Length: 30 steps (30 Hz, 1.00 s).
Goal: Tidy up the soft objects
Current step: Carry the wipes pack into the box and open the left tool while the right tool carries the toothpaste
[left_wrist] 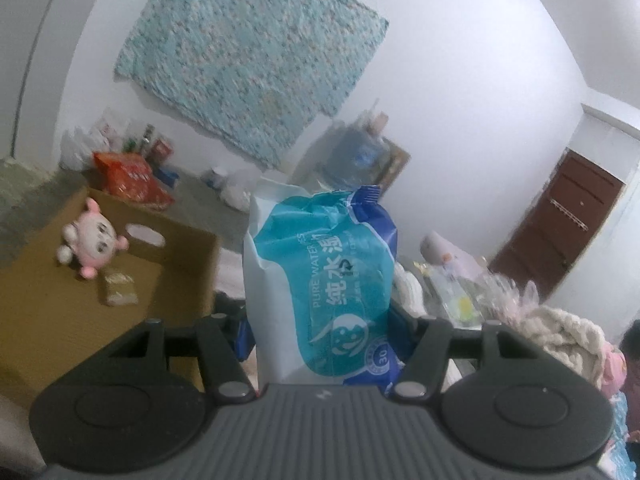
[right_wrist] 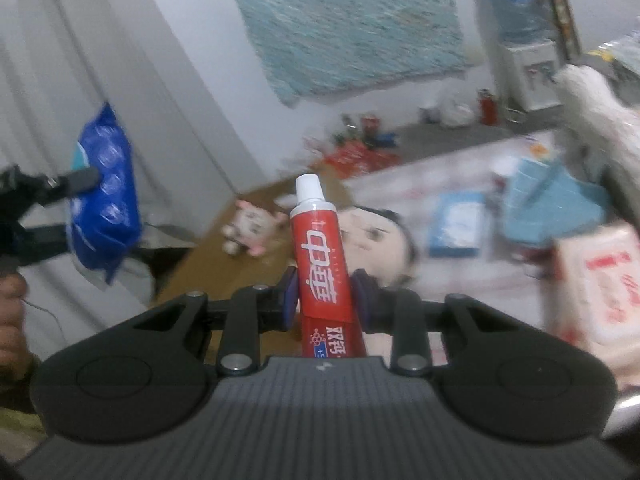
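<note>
Left tongs clench a wet-wipes pack; right tongs grip a toothpaste tube; ahead, the cardboard box holds one pink plush (much clutter seemingly remains).

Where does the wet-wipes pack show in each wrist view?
Left wrist: wipes pack centre, upright between the left gripper fingers.
Right wrist: same pack at the left edge, held aloft by that gripper.
Shared landmark: the pink plush in the cardboard box.
</note>
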Available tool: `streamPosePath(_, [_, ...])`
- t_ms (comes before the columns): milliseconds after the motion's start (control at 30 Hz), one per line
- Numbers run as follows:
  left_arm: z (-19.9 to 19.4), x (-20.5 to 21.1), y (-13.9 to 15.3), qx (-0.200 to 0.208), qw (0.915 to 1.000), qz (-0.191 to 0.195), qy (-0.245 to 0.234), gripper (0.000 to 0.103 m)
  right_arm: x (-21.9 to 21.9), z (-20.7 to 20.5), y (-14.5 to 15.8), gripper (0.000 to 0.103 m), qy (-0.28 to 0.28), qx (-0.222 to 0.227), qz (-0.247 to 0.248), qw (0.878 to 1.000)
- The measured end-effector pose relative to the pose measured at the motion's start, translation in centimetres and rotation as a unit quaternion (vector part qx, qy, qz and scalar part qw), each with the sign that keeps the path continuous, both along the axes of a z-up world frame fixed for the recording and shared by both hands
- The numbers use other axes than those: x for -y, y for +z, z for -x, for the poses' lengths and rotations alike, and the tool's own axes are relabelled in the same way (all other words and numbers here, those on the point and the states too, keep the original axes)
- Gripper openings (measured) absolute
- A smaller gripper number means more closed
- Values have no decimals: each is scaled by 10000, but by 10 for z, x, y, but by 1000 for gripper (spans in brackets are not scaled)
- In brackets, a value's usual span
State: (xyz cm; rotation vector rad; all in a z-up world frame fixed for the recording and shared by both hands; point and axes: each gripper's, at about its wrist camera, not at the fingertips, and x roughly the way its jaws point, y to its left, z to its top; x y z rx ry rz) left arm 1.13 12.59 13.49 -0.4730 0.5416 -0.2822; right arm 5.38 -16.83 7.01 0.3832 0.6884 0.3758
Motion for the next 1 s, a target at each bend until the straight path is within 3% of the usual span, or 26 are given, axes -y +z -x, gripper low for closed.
streamPosePath(200, [0,-43,16,110,9987,-13,491,64,-42,-31,20,27,535,124,-461,9974])
streamPosePath(400, [-48,-81,-4,-308,9977,-50,593,64,-85,-77,22,27,835,21,-706,9940])
streamPosePath(600, [-144,-99,-57,-1108,9934,-103,292,64,-107,-118,12,27,842,-78,-820,9930])
streamPosePath(733, [-215,-102,-102,-1680,9857,-113,29,64,-105,-142,-2,27,724,-133,-911,9931])
streamPosePath(1000, [-304,-85,-194,-2357,9709,-254,-327,64,-81,-169,-34,27,486,-295,-963,9937])
